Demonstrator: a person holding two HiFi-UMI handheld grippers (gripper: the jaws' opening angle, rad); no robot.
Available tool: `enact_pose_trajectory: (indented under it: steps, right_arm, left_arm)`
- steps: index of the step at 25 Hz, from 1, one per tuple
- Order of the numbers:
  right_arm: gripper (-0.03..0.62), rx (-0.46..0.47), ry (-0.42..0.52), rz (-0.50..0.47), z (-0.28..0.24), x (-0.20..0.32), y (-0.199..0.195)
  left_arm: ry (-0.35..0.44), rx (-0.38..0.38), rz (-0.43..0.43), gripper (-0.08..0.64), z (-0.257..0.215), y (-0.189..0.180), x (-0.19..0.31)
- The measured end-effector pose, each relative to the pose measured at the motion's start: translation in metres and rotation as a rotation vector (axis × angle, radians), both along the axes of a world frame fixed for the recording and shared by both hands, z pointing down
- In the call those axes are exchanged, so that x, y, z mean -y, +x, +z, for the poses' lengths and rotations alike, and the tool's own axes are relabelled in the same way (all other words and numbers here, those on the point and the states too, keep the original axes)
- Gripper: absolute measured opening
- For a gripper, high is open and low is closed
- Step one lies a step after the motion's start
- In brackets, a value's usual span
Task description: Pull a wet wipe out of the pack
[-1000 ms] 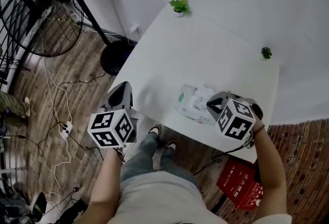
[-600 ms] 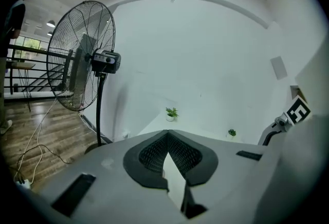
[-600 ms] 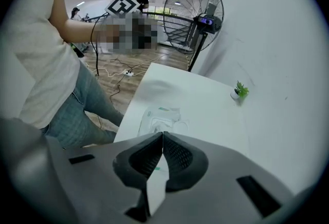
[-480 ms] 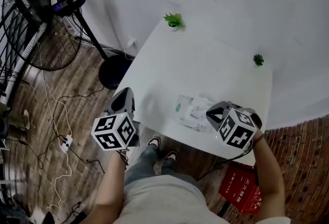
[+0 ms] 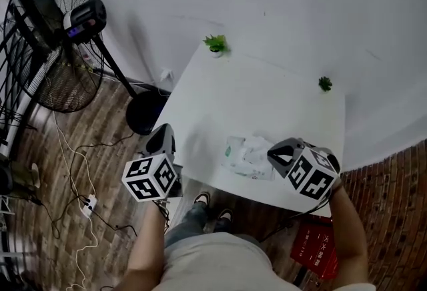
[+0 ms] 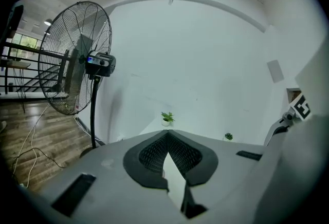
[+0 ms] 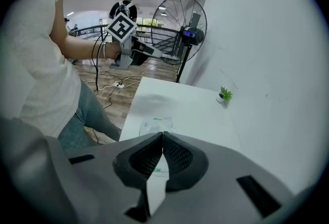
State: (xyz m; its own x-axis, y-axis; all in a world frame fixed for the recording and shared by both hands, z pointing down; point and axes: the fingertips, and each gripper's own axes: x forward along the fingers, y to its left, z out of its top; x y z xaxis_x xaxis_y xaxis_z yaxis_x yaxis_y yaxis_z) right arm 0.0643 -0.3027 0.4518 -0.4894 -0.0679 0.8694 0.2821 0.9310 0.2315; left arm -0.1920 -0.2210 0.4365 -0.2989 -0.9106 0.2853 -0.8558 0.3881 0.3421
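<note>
Jaws together, right gripper [image 5: 273, 153] seemingly beside pack [image 5: 243, 157]

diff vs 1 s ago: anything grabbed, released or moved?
Nothing taken hold of or let go; only the head view itself drifted slightly. The left gripper stays shut off the table's left edge, the right gripper stays shut at the wipe pack's right end. The pack lies where it was, no wipe pulled out.

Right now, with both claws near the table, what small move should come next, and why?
Probably open the right claw and ease it down onto the wipe pack. Its jaws are shut with nothing between them, and the pack lies just ahead of it on the table. The left claw, also shut, is off to the side.
</note>
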Motion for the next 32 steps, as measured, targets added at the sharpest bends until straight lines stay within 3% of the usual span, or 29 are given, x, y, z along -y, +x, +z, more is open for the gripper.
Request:
enact_pose_trajectory:
  steps: [9,17,24,29,32]
  right_arm:
    - [0.006,0.146,0.001,0.079,-0.051,0.002,0.000]
    - [0.005,0.342,0.010,0.268,-0.098,0.022,0.012]
    - [0.005,0.718,0.110,0.670,-0.152,0.063,0.043]
    - [0.005,0.992,0.221,1.031,-0.171,0.089,0.101]
    - [0.005,1.098,0.264,1.219,-0.166,0.096,0.140]
  left_arm:
    - [0.027,0.017,0.061,0.002,-0.013,0.002,0.027]
    - [0.057,0.061,0.152,0.002,-0.035,0.009,0.062]
    - [0.112,0.129,0.262,0.002,-0.071,0.022,0.102]
    - [0.152,0.170,0.325,0.002,-0.091,0.041,0.124]
    - [0.168,0.169,0.363,0.002,-0.094,0.054,0.136]
